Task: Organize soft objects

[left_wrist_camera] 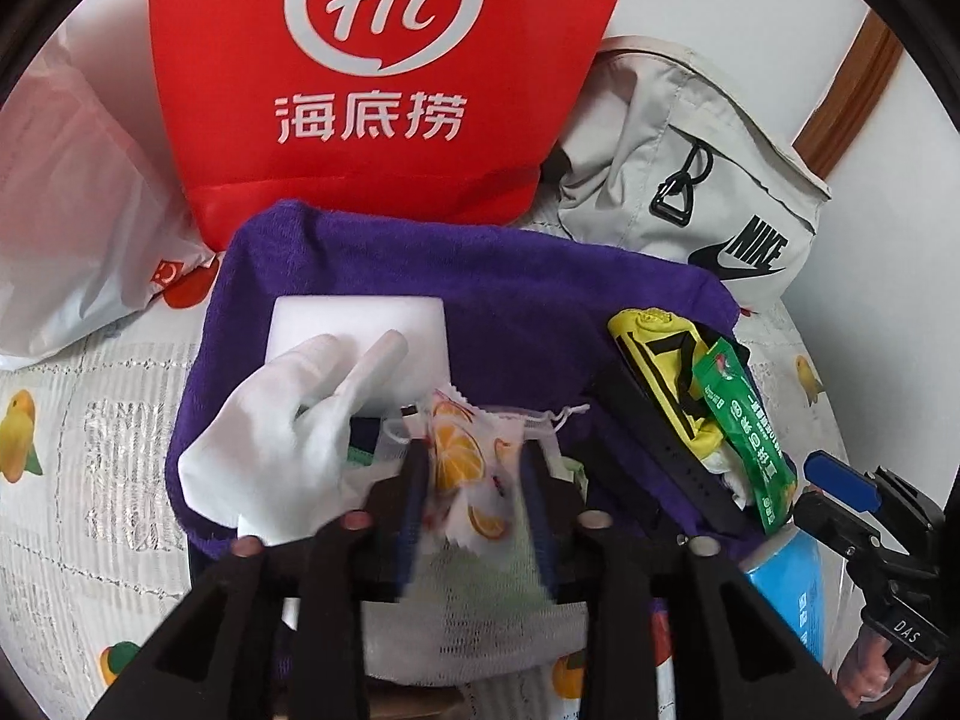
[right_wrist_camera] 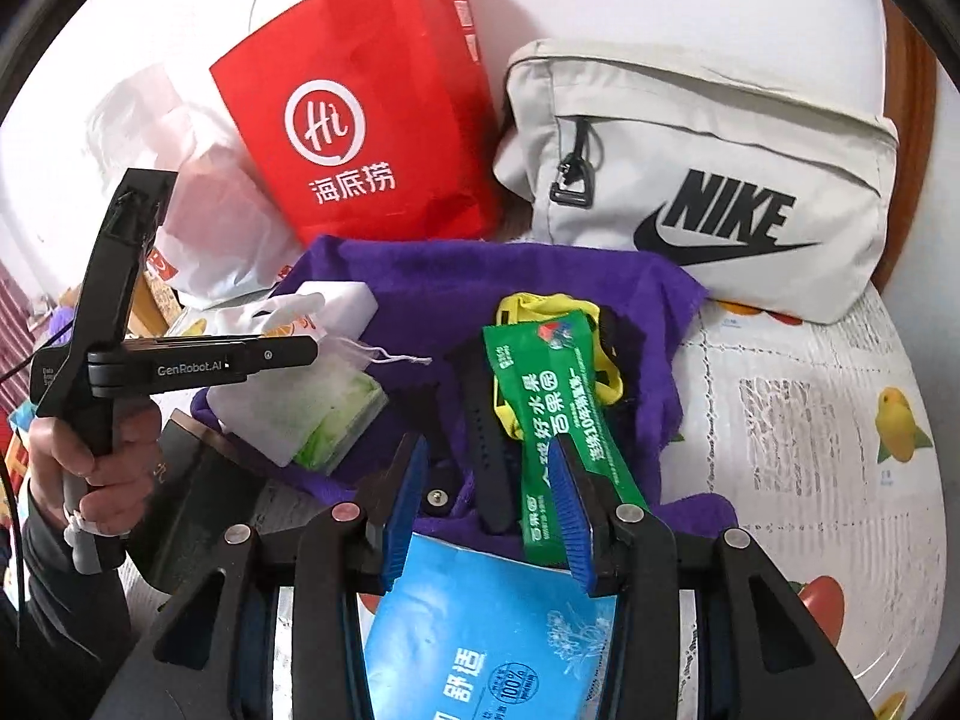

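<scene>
We find left tongs [left_wrist_camera: 474, 468] parted around the orange-print wrapper [left_wrist_camera: 459, 462] on the purple towel [left_wrist_camera: 480, 282]. Right tongs [right_wrist_camera: 492, 474] stand apart; the green packet [right_wrist_camera: 552, 414] at 12 o'clock partly hides the black strap [right_wrist_camera: 489, 450].

left gripper [left_wrist_camera: 474, 474]: fingers parted, angled down | right gripper [right_wrist_camera: 489, 480]: fingers parted, angled down
</scene>
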Available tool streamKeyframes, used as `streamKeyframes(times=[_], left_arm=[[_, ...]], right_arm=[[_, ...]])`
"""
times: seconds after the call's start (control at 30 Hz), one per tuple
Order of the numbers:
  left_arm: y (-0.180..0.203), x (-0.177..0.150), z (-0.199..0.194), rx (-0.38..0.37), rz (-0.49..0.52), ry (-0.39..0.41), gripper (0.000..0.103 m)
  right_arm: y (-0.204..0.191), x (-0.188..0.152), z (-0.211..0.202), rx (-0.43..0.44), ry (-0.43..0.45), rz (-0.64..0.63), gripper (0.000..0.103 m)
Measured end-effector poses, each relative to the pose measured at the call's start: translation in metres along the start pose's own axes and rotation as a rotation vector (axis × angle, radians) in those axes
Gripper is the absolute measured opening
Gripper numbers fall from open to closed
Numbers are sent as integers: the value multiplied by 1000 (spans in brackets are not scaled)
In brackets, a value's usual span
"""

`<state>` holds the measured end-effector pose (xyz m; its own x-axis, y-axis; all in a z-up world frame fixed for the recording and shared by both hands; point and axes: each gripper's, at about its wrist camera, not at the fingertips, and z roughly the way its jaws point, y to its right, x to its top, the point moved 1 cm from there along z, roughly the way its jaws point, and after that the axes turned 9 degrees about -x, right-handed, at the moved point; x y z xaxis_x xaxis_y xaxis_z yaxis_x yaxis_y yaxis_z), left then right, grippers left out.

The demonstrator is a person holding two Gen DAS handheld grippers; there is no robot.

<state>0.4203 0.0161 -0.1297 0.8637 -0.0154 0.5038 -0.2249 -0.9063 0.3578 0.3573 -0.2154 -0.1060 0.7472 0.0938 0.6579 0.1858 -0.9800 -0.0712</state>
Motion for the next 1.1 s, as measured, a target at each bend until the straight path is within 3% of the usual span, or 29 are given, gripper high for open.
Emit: streamKeyframes(times=[0.1, 0.4, 0.47, 0.53, 0.6, 0.67, 0.87, 1.1], left_arm=[[4, 3, -4, -1, 5, 15, 67], [16, 0, -32, 76, 36, 34, 69], [20, -6, -43, 89, 40, 45, 69], [26, -14, -55, 104, 43, 54, 72], [32, -24, -70, 112, 39, 63, 83], [37, -38, -86, 112, 22, 78, 87], [56, -82, -136, 162, 10, 134, 93], [80, -136, -199, 214, 3, 235, 96]], right_arm=[[3, -2, -2, -2, 0, 17, 42], [2, -14, -19, -72, 3, 10, 52], [0, -16, -29, -94, 7, 12, 63], [-3, -18, -40, -120, 20, 11, 66], [-7, -20, -53, -140, 31, 8, 70], [-12, -24, -69, -142, 47, 13, 76], [-26, -39, -113, -145, 72, 25, 87], [-39, -68, -156, -207, 50, 41, 89]])
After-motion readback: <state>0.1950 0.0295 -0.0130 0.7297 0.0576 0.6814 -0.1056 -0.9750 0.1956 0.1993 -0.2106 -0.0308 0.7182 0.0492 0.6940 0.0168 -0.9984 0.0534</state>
